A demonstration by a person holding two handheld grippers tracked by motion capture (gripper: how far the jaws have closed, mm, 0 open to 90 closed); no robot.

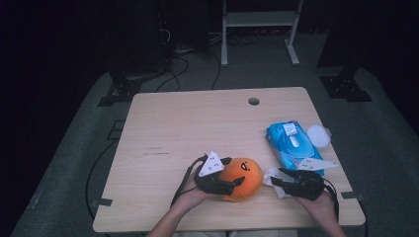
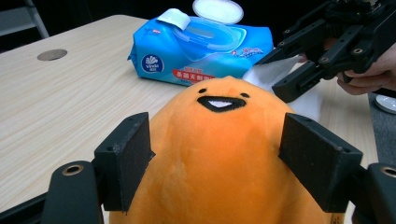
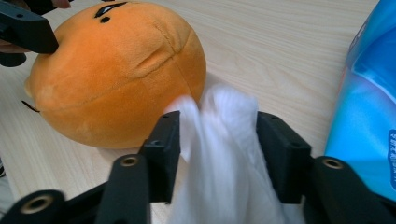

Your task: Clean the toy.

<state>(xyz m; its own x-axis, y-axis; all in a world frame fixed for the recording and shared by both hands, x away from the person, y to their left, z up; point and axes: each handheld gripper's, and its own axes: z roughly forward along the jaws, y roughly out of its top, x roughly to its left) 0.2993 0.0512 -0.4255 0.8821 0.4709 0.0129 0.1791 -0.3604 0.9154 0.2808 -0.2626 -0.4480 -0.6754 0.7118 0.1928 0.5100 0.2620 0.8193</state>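
The orange plush toy (image 1: 240,178) is being steadied on the worktop (image 1: 197,123) by the left gripper (image 1: 236,183), its fingers pressed to both flanks, probably for wiping. A white wipe (image 3: 224,154) is lying loosely between the half-spread fingers of the right gripper (image 1: 274,179), which is being held low just beside the toy, wrist level. Behind, the blue wipes pack (image 1: 291,143) is lying open.
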